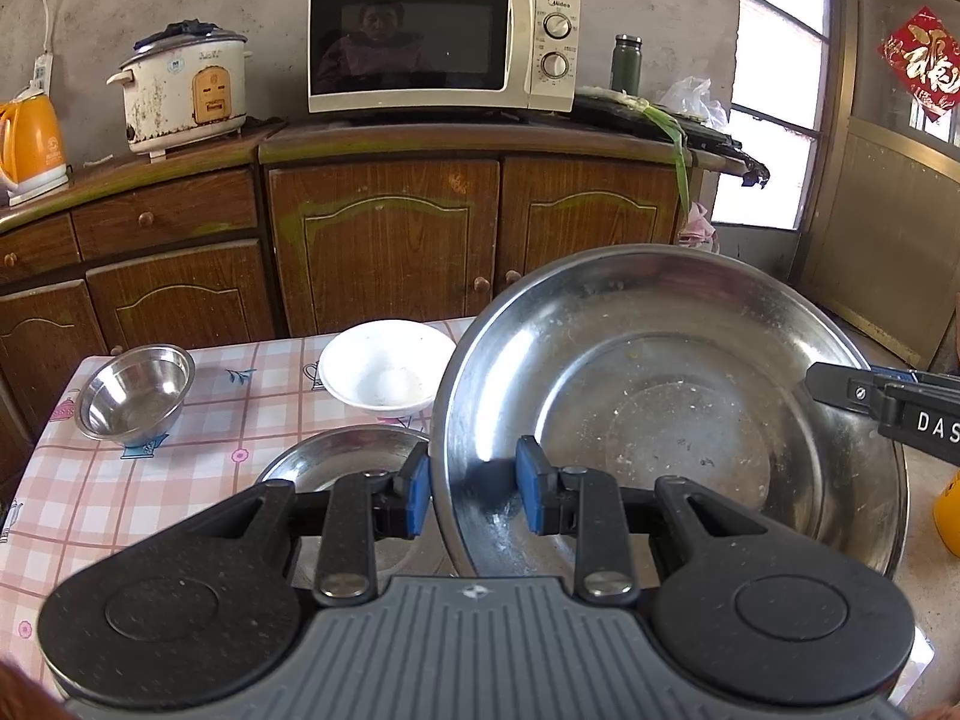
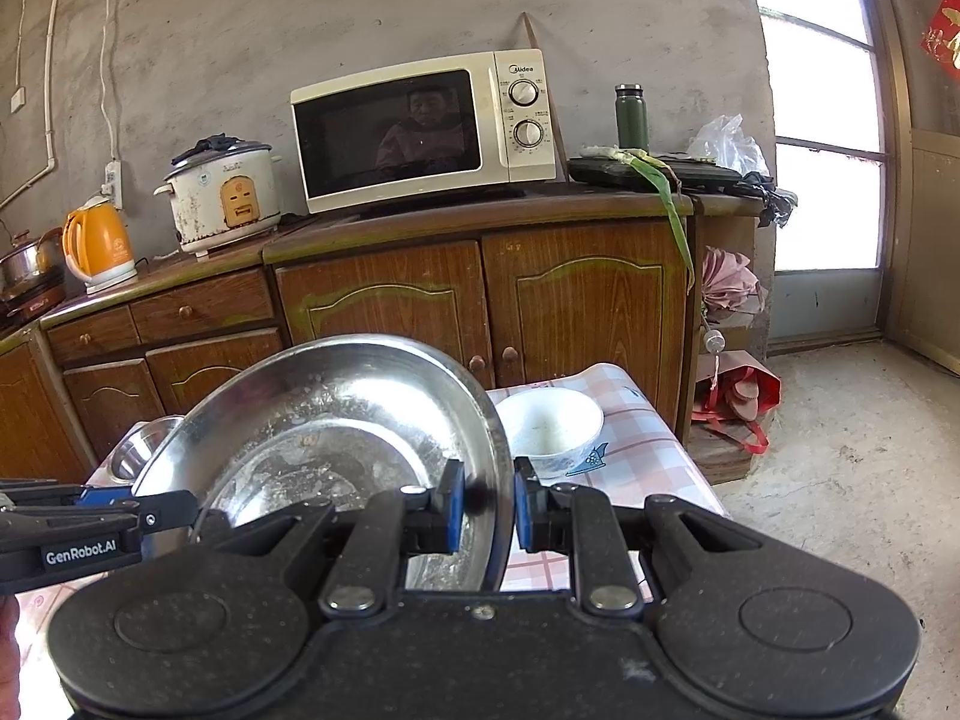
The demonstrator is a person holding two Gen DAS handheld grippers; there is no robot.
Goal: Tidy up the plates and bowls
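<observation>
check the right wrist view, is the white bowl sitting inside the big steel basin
No, the white bowl stands on the checked tablecloth beyond the big steel basin, which both tongs hold by its rim.

A cream Midea microwave (image 1: 444,42) stood on the wooden cabinet (image 1: 384,240) against the grey plaster wall, its dark door glass reflecting a person. To its left sat a stained white rice cooker (image 1: 183,93) with a dark cloth on its lid, and further left an orange electric kettle (image 1: 30,144) — beside a steel pot (image 2: 24,267) in the right wrist view. Right of the microwave stood a green flask (image 1: 626,63), a clear plastic bag (image 1: 690,99) and a green leek leaf (image 1: 675,141) drooping over the edge. A red paper decoration (image 1: 927,63) hung on the door — a red bag (image 2: 741,405) lay on the floor.
</observation>
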